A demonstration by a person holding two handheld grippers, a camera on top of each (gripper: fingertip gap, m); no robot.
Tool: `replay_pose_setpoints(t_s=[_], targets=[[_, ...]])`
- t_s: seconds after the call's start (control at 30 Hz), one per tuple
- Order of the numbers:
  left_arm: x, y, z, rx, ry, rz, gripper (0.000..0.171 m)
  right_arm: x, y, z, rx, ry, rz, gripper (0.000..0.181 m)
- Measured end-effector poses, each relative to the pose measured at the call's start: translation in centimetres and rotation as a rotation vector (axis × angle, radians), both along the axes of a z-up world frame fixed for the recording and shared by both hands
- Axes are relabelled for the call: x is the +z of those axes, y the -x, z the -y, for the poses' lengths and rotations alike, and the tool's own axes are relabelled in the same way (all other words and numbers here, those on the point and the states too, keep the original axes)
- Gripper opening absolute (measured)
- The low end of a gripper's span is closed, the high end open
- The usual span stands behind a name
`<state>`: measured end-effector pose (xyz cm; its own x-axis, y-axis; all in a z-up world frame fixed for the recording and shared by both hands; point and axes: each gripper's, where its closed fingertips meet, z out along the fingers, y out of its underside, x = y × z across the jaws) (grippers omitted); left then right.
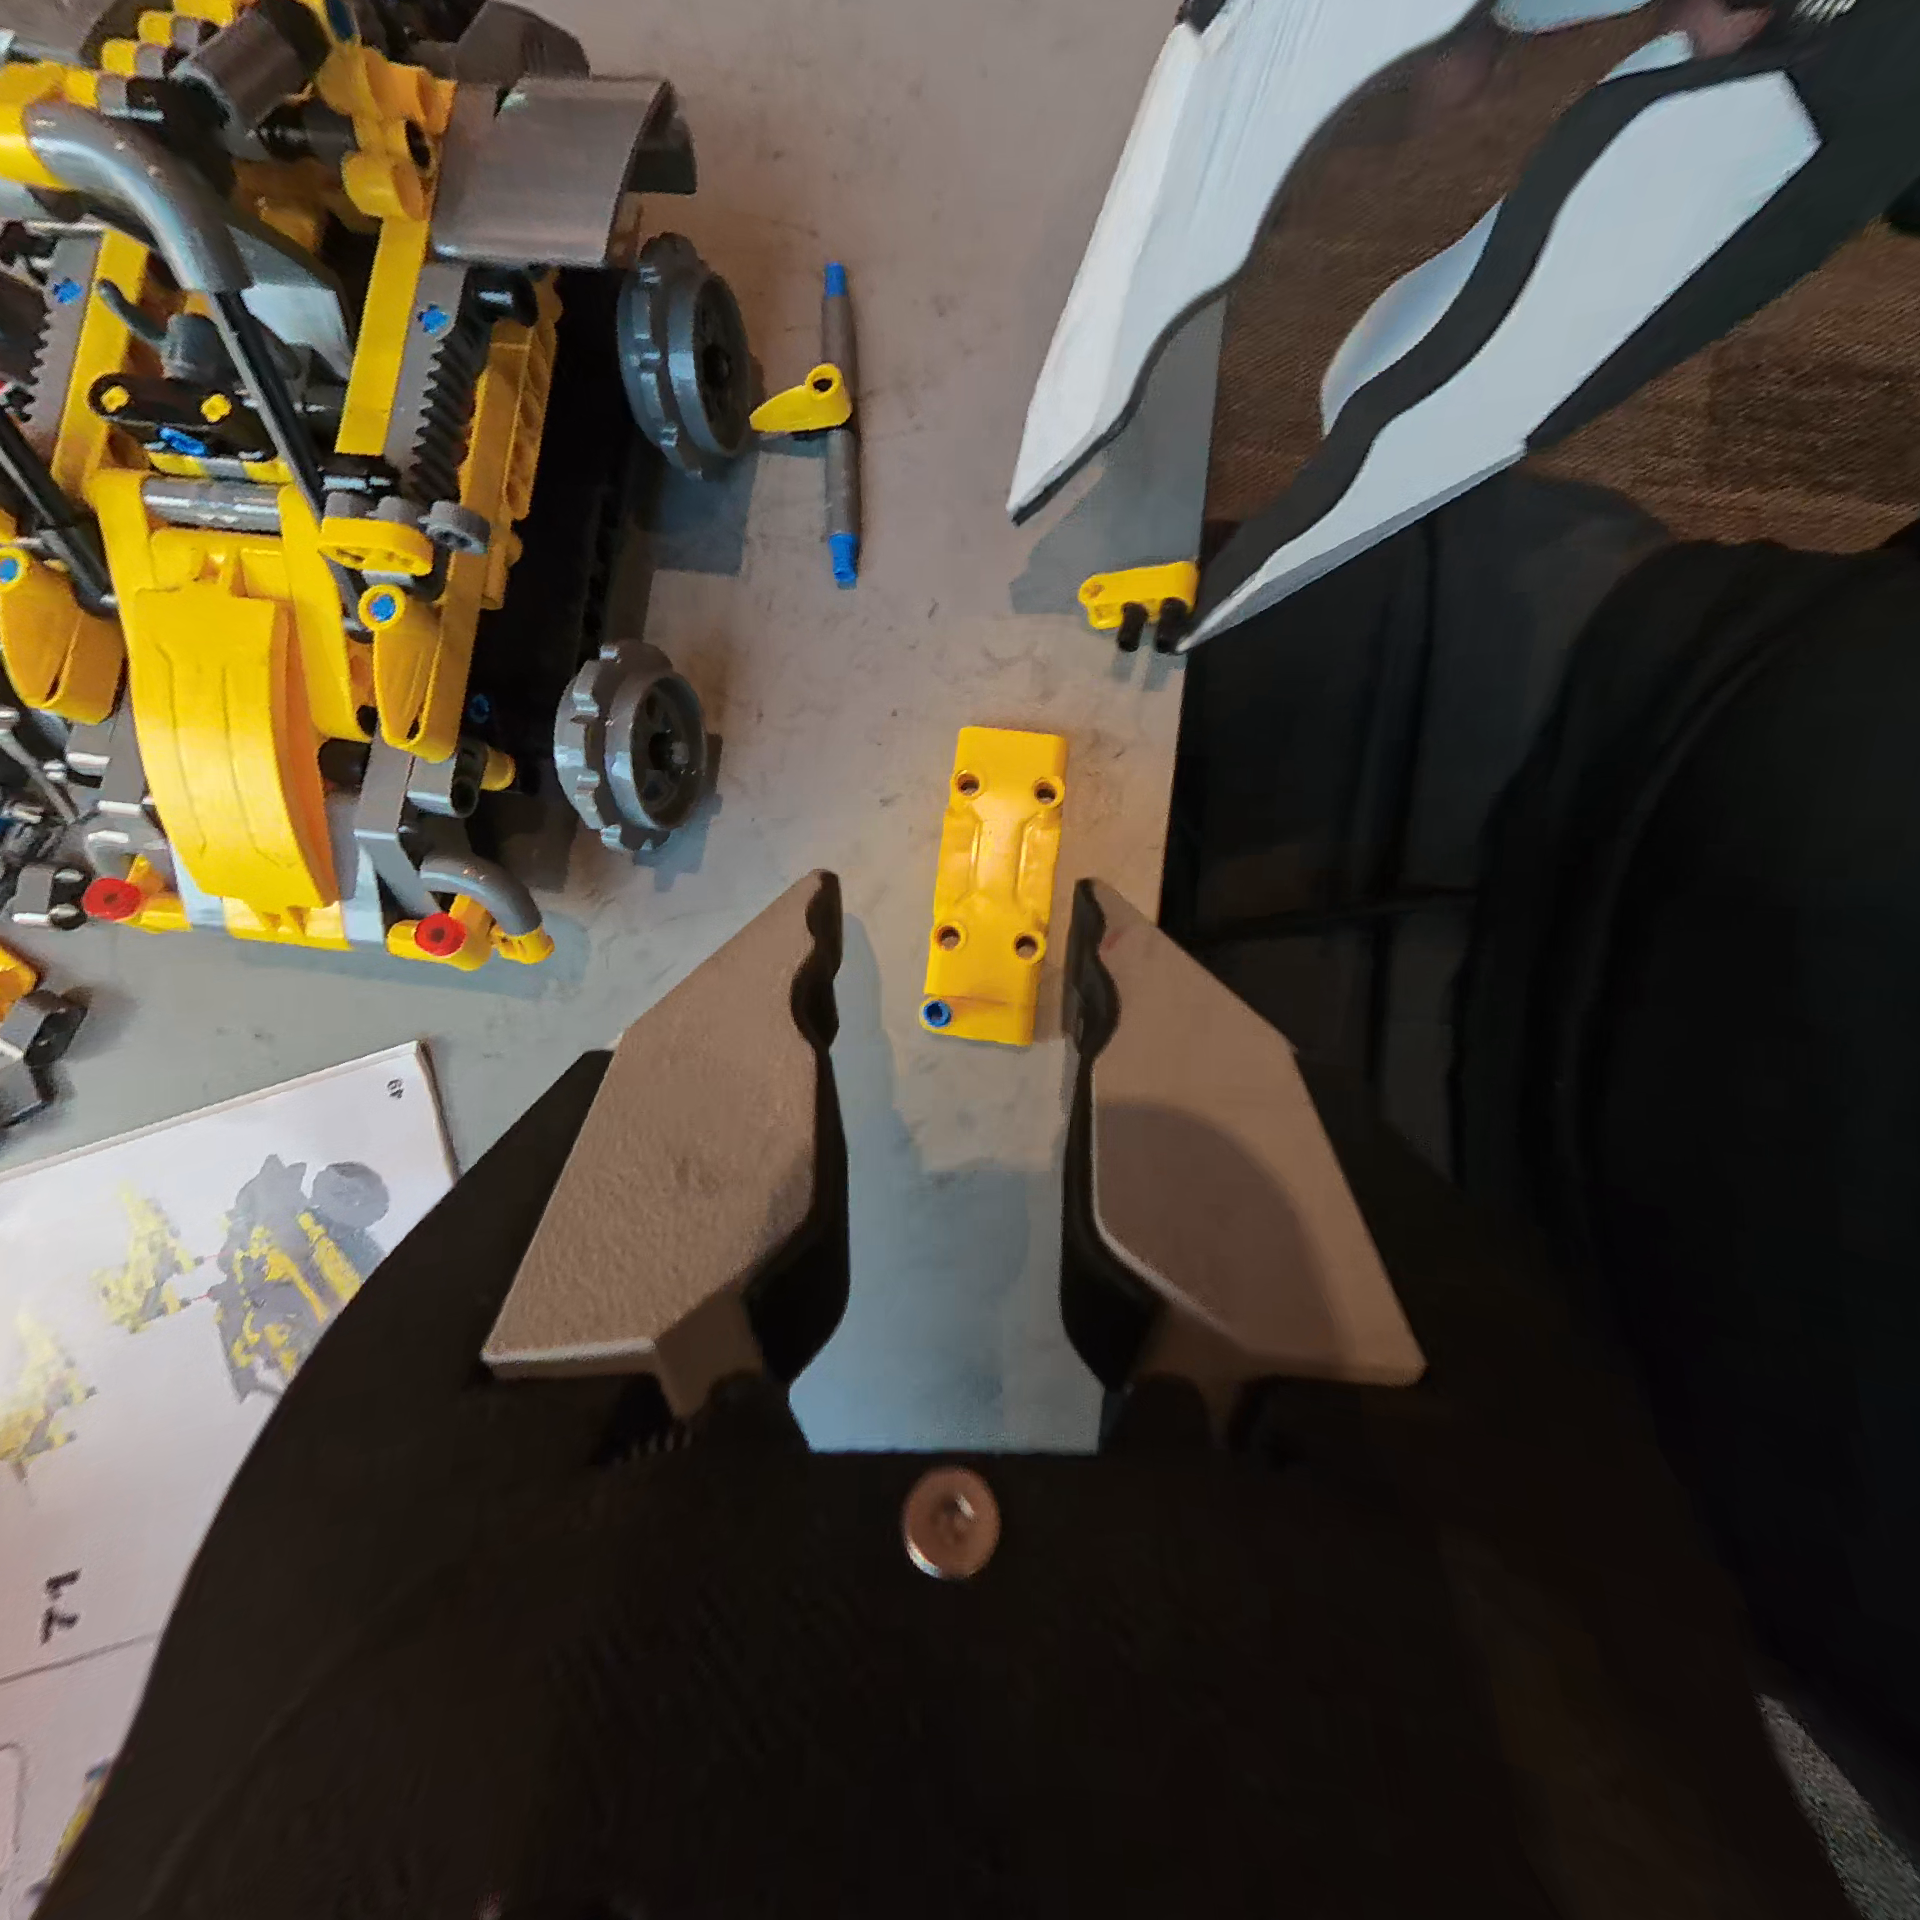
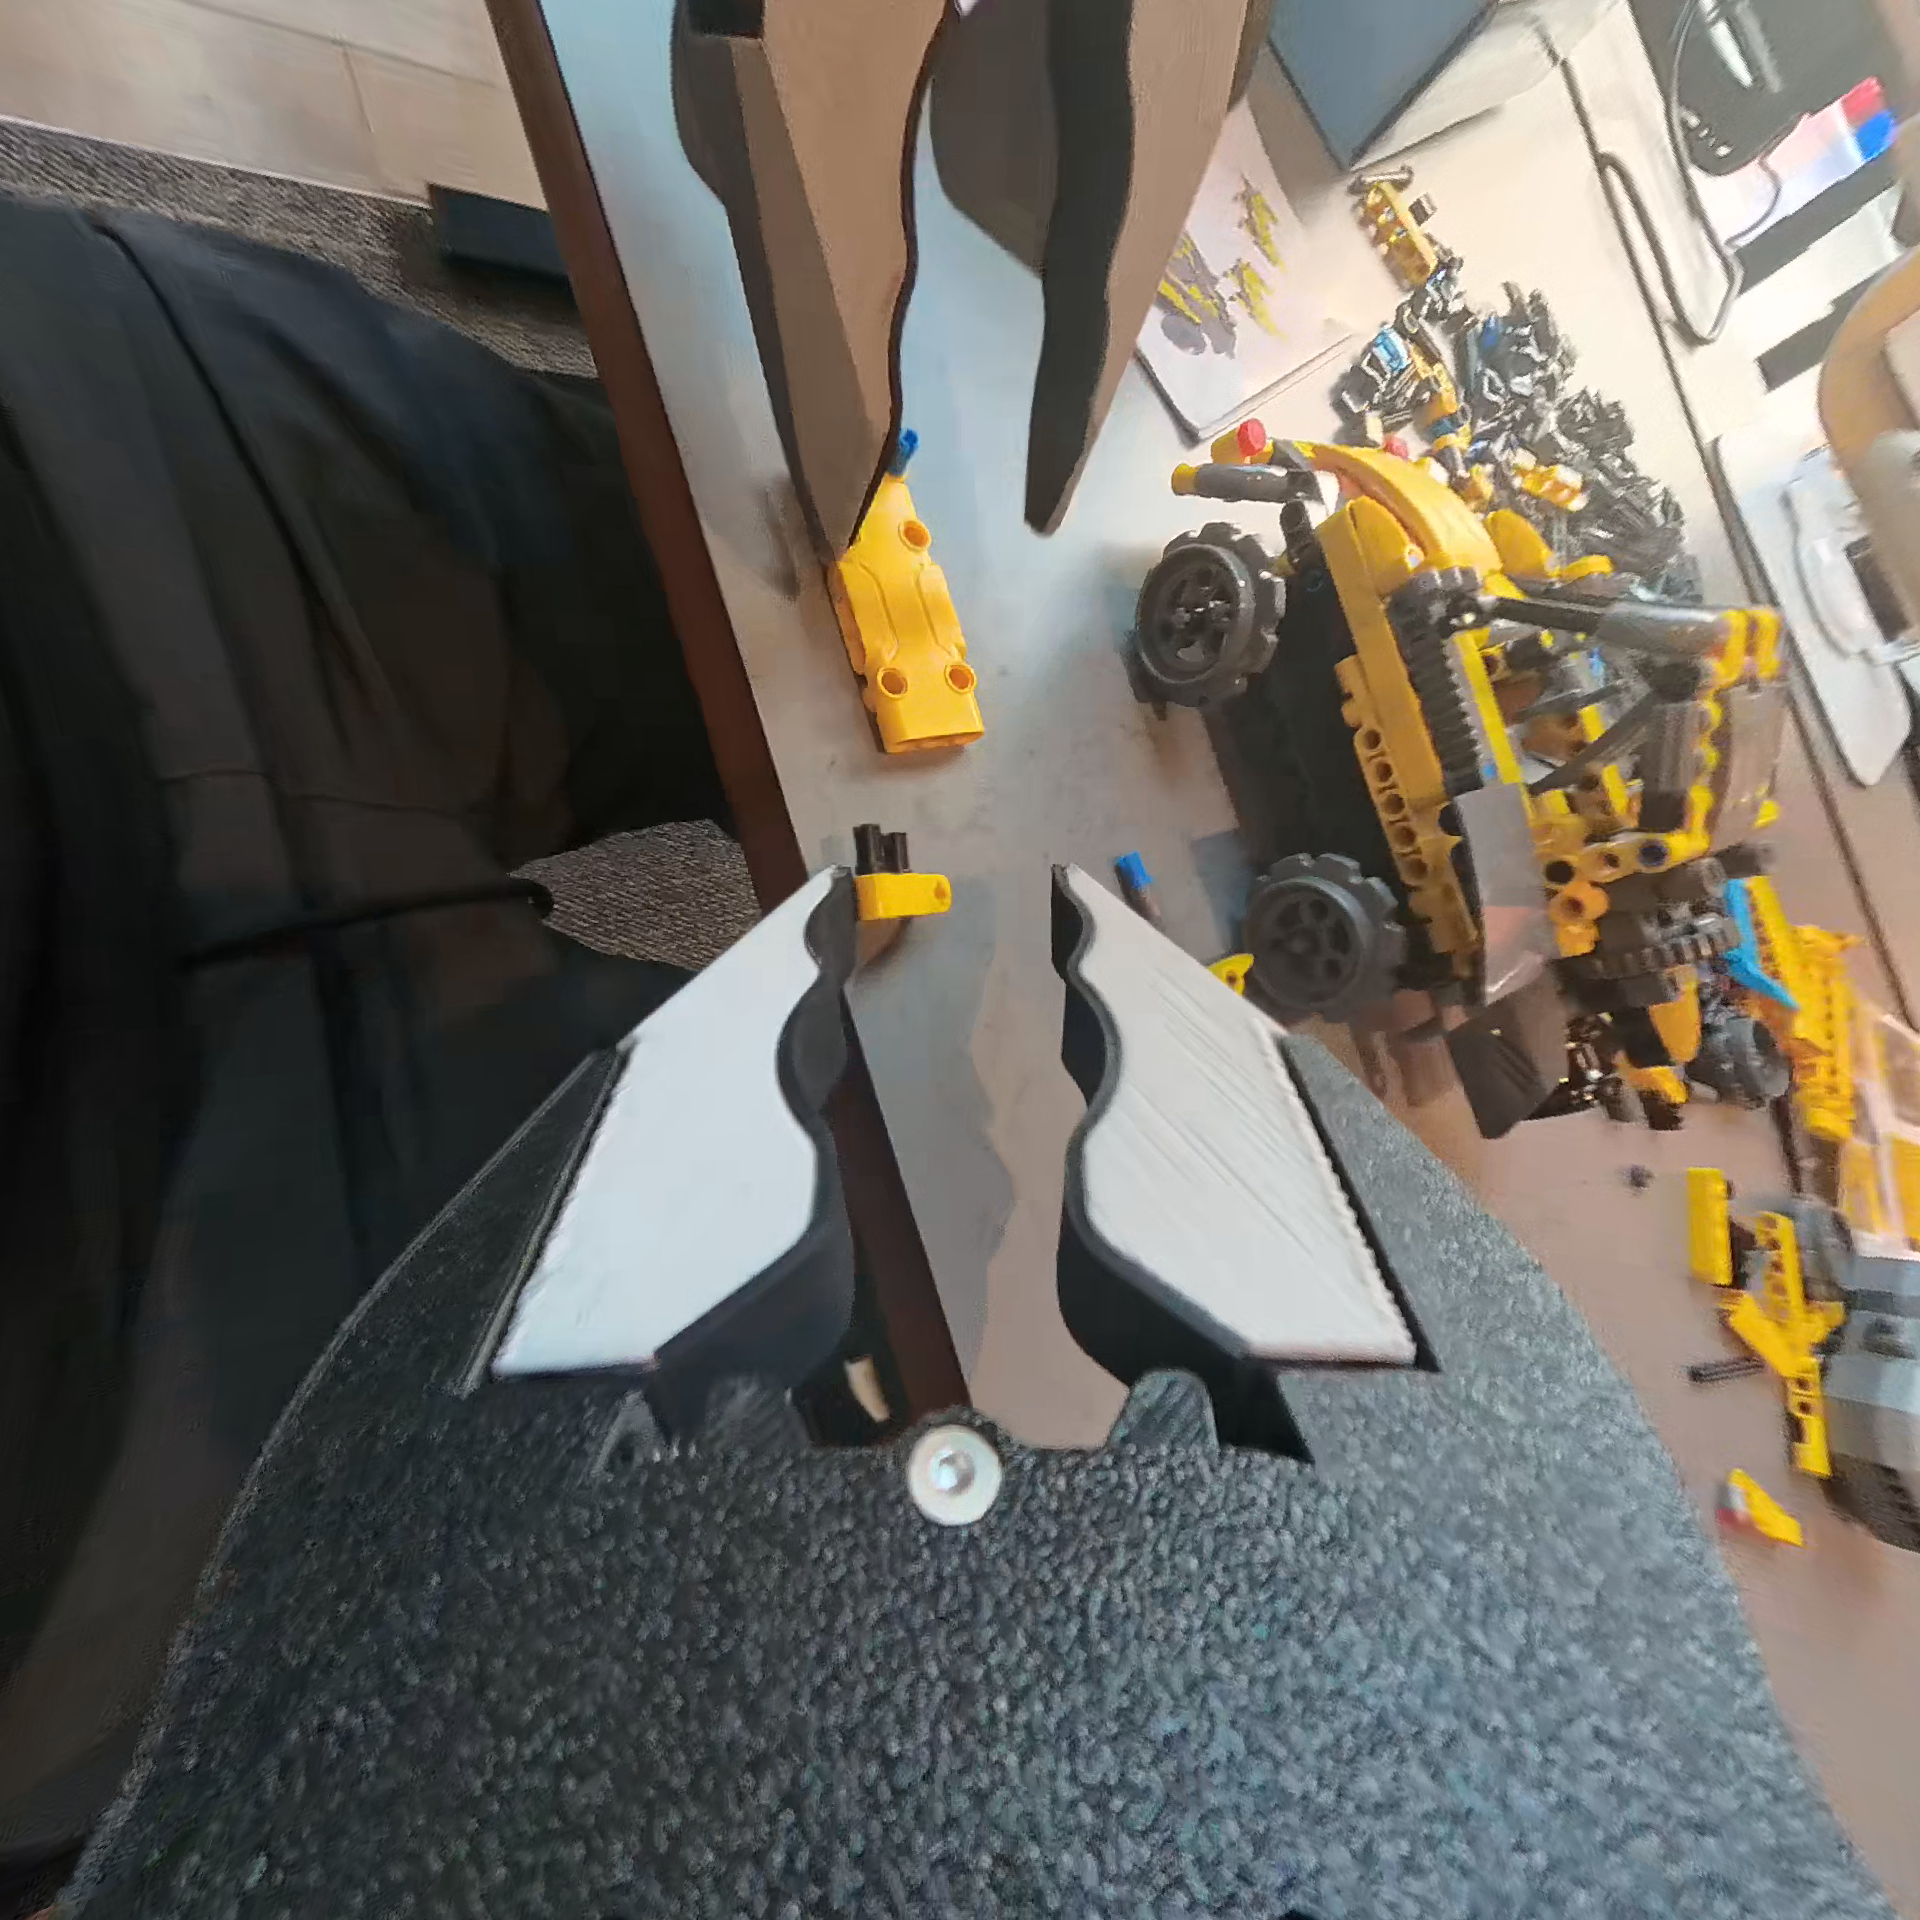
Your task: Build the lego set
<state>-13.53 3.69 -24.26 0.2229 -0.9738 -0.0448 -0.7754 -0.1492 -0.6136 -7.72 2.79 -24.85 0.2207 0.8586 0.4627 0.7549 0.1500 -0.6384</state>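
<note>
My left gripper (image 1: 956, 899) is open, its grey-brown fingers on either side of the near end of a flat yellow panel with holes (image 1: 1003, 831) lying on the grey table. In the right wrist view the left gripper (image 2: 935, 530) stands over that panel (image 2: 909, 634), one fingertip at its end. My right gripper (image 2: 948, 883) is open and empty, its white fingers low over the table edge. A small yellow connector with black pins (image 2: 899, 896) lies by its left fingertip. The right gripper (image 1: 1103, 577) and the connector (image 1: 1132, 589) also show in the left wrist view.
A large yellow and grey brick-built vehicle (image 1: 260, 520) (image 2: 1455, 727) stands beside the grippers. A grey axle with blue ends (image 1: 840, 426) and a yellow tab (image 1: 800, 405) lie near it. An instruction booklet (image 1: 156, 1299), loose parts (image 2: 1507, 395) and the table edge (image 1: 1184, 831) are close. Tip to tip, the grippers are about 7 centimeters apart.
</note>
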Motion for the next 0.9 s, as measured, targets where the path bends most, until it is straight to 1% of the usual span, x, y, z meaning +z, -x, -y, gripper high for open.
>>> replay_pose_setpoints(t_s=[0.07,0.2,0.3,0.37,0.43,0.47,0.5,0.57,0.6,0.67,0.73,0.8,0.9], targets=[[0.2,0.5,-0.4,0.016,-0.013,-0.009,0.041,-0.1,0.0,0.2,0.005,0.036,-0.027,0.040],[1.2,1.1,-0.8,0.037,-0.015,0.017,0.041,0.1,-0.3,0.2,0.005,0.092,-0.068,0.051],[1.7,1.9,-1.5,0.061,-0.039,0.014,0.041,0.5,-0.5,0.5,0.022,0.127,-0.107,0.050],[2.2,2.2,-1.7,0.074,-0.039,0.030,0.041,1.1,-0.9,0.5,0.021,0.143,-0.141,0.050],[2.6,2.5,-1.8,0.082,-0.048,0.032,0.041,2.5,-1.8,0.1,0.012,0.167,-0.216,0.048],[2.7,2.7,-1.9,0.085,-0.056,0.029,0.041,3.4,-3.1,-0.8,-0.029,0.166,-0.251,0.045],[2.9,2.8,-2.0,0.088,-0.062,0.030,0.041,4.3,-5.1,-2.3,-0.101,0.157,-0.282,0.043],[3.4,2.9,-1.9,0.090,-0.061,0.044,0.040,5.7,-10.6,-6.1,-0.313,0.153,-0.376,0.036],[3.6,2.8,-1.8,0.090,-0.055,0.056,0.040,5.7,-13.8,-7.9,-0.428,0.169,-0.413,0.036],[4.0,2.0,-1.1,0.086,-0.022,0.084,0.042,5.0,-18.9,-10.4,-0.591,0.209,-0.451,0.038],[4.1,0.4,0.0,0.063,0.004,0.099,0.048,3.8,-21.4,-11.8,-0.654,0.244,-0.472,0.039],[3.4,-1.5,1.1,0.044,-0.005,0.075,0.056,2.5,-22.3,-12.9,-0.661,0.268,-0.456,0.038],[1.3,-3.8,2.5,0.020,-0.039,-0.012,0.058,0.6,-23.0,-14.5,-0.664,0.295,-0.338,0.029]])
